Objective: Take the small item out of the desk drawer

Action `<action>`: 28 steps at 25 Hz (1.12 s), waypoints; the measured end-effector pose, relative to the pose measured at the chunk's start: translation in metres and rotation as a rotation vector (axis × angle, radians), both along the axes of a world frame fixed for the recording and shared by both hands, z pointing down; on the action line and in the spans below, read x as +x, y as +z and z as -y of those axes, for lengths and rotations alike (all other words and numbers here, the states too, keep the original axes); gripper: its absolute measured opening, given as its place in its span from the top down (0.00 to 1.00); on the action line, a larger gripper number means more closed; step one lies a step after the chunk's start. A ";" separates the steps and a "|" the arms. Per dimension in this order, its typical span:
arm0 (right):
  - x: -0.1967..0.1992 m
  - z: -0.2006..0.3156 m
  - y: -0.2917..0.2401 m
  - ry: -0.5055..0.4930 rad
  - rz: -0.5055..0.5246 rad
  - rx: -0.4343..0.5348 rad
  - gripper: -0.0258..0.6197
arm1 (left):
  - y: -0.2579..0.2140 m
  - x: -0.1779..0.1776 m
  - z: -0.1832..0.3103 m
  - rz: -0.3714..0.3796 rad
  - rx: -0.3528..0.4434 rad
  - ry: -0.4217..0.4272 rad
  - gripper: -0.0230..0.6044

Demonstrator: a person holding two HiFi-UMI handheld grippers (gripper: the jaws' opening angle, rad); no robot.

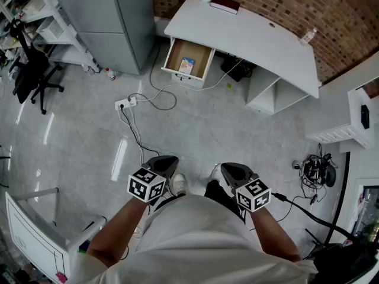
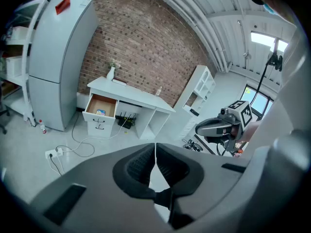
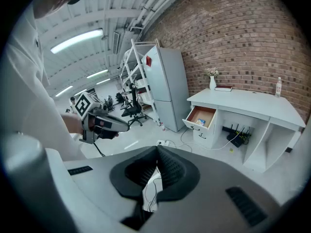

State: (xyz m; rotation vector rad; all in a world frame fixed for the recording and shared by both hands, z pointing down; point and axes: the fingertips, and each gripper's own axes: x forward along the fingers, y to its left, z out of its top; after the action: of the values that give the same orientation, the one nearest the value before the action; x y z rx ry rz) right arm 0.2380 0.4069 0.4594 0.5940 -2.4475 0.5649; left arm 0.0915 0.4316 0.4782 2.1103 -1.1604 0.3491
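Left tool [image 1: 164, 161], right tool [image 1: 232, 168]: closed, empty | small item [image 1: 186, 65] in drawer [image 1: 185, 78], far ahead

A power strip [image 1: 125, 103] with trailing cables [image 1: 135, 136] lies on the floor ahead of the jaws; far ahead to the left stands a grey refrigerator [image 1: 112, 22], a black office chair [image 1: 35, 76] further left, a brick wall [image 1: 284, 5] beyond

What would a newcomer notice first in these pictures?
Probably the open drawer of the white desk against the brick wall, with a small bluish item lying inside. Next, the left tongs and right tongs, both shut and empty, held low over the floor well short of the desk.
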 end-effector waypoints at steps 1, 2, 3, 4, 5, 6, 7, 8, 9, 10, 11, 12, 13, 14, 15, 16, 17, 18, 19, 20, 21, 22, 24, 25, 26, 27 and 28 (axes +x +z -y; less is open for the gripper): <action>-0.003 0.000 -0.001 -0.002 0.000 0.003 0.91 | -0.002 -0.002 0.000 0.000 0.006 0.000 0.92; -0.007 0.000 -0.001 -0.003 0.000 0.006 0.91 | -0.003 -0.004 -0.001 0.000 0.012 0.000 0.92; -0.010 0.001 -0.002 -0.005 0.001 0.008 0.91 | -0.004 -0.006 -0.001 0.001 0.015 -0.001 0.92; -0.014 0.002 -0.003 -0.007 0.002 0.011 0.91 | -0.005 -0.009 -0.001 0.002 0.017 -0.001 0.92; -0.018 0.003 -0.004 -0.011 0.002 0.013 0.91 | -0.005 -0.012 -0.001 0.003 0.017 -0.003 0.92; -0.022 0.005 -0.004 -0.017 0.000 0.014 0.91 | -0.004 -0.014 -0.001 0.003 0.014 -0.006 0.92; -0.026 0.007 -0.003 -0.023 -0.004 0.012 0.91 | -0.003 -0.017 -0.001 0.001 0.010 -0.010 0.92; -0.029 0.010 -0.002 -0.031 -0.009 0.008 0.91 | -0.002 -0.020 0.001 -0.003 0.004 -0.015 0.92; -0.032 0.015 0.000 -0.038 -0.013 0.003 0.91 | 0.000 -0.023 0.004 -0.006 -0.002 -0.020 0.92; -0.036 0.022 0.002 -0.044 -0.017 -0.004 0.91 | 0.002 -0.026 0.009 -0.008 -0.009 -0.024 0.92; -0.040 0.030 0.005 -0.051 -0.019 -0.011 0.91 | 0.004 -0.029 0.015 -0.008 -0.014 -0.026 0.92; -0.044 0.040 0.008 -0.058 -0.021 -0.019 0.91 | 0.005 -0.032 0.023 -0.006 -0.018 -0.027 0.92; -0.048 0.049 0.011 -0.065 -0.023 -0.027 0.91 | 0.006 -0.035 0.032 -0.003 -0.019 -0.025 0.92; -0.053 0.060 0.015 -0.072 -0.023 -0.035 0.91 | 0.006 -0.038 0.041 0.000 -0.019 -0.022 0.92; -0.059 0.071 0.018 -0.078 -0.021 -0.043 0.91 | 0.006 -0.042 0.051 0.002 -0.019 -0.020 0.92; -0.067 0.085 0.020 -0.083 -0.015 -0.049 0.91 | 0.005 -0.046 0.063 0.003 -0.021 -0.020 0.92; -0.074 0.100 0.021 -0.087 -0.007 -0.053 0.91 | 0.004 -0.051 0.076 0.004 -0.024 -0.022 0.92; -0.081 0.116 0.021 -0.092 0.003 -0.057 0.91 | 0.001 -0.055 0.090 0.008 -0.026 -0.025 0.92; -0.088 0.132 0.020 -0.097 0.012 -0.058 0.91 | -0.003 -0.057 0.105 0.016 -0.026 -0.027 0.92; -0.094 0.149 0.019 -0.105 0.020 -0.057 0.91 | -0.007 -0.060 0.121 0.025 -0.023 -0.025 0.92; -0.101 0.165 0.018 -0.112 0.026 -0.058 0.91 | -0.010 -0.062 0.137 0.035 -0.022 -0.023 0.92; -0.106 0.180 0.018 -0.119 0.032 -0.061 0.91 | -0.012 -0.065 0.153 0.042 -0.023 -0.021 0.92; -0.115 0.209 0.021 -0.129 0.040 -0.074 0.90 | -0.013 -0.070 0.184 0.041 -0.030 -0.028 0.92; -0.119 0.222 0.023 -0.132 0.041 -0.078 0.88 | -0.012 -0.072 0.198 0.040 -0.030 -0.033 0.92; -0.122 0.234 0.026 -0.134 0.040 -0.080 0.83 | -0.011 -0.073 0.211 0.043 -0.028 -0.036 0.92; -0.124 0.245 0.030 -0.134 0.040 -0.080 0.80 | -0.010 -0.075 0.222 0.049 -0.023 -0.037 0.91; -0.126 0.255 0.034 -0.132 0.039 -0.082 0.79 | -0.008 -0.077 0.233 0.056 -0.019 -0.038 0.91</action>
State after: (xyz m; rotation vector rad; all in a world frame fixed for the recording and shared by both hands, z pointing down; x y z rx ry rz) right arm 0.1124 0.1518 0.4935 0.3880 -2.4649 0.6243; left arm 0.0144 0.1990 0.4702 2.0716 -1.2232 0.4023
